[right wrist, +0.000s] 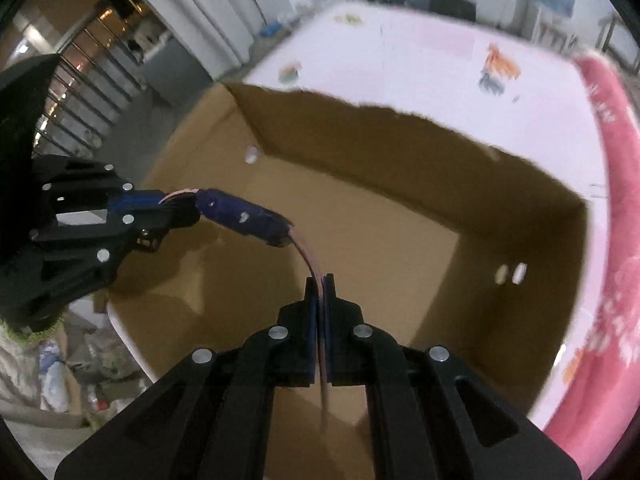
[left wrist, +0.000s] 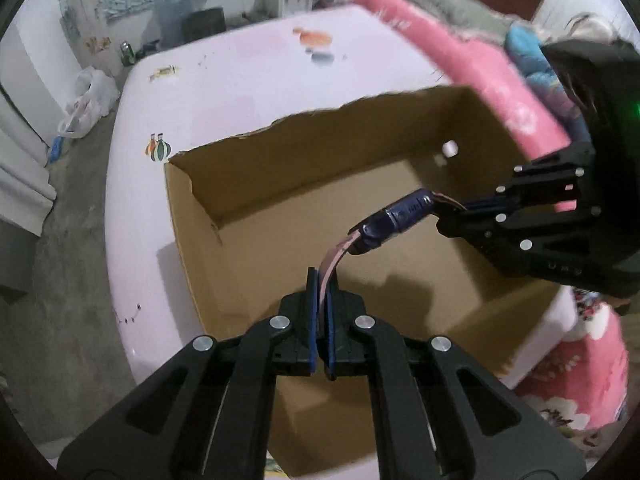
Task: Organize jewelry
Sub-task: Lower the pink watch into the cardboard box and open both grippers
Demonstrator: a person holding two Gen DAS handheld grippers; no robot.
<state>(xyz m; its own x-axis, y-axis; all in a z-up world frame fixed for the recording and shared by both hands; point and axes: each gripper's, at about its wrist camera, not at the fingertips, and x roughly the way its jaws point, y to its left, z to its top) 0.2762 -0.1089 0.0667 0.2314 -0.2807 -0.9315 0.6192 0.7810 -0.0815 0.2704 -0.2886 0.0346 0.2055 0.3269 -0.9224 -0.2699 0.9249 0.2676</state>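
Observation:
A watch with a dark blue body (left wrist: 396, 216) and pink straps hangs in the air over an open cardboard box (left wrist: 208, 240). My left gripper (left wrist: 322, 284) is shut on one pink strap (left wrist: 332, 264). My right gripper (left wrist: 450, 220) comes in from the right and is shut on the other strap. In the right wrist view the watch body (right wrist: 248, 216) sits between my right gripper (right wrist: 323, 284), shut on its pink strap (right wrist: 310, 258), and my left gripper (right wrist: 176, 210) at the left. The box inside (right wrist: 400, 240) looks empty.
The box stands on a pale pink sheet (left wrist: 240, 72) with small printed figures. A pink flowered blanket (left wrist: 480, 64) lies along the right side. A concrete floor (left wrist: 52, 280) and a white plastic bag (left wrist: 86, 104) are at the left.

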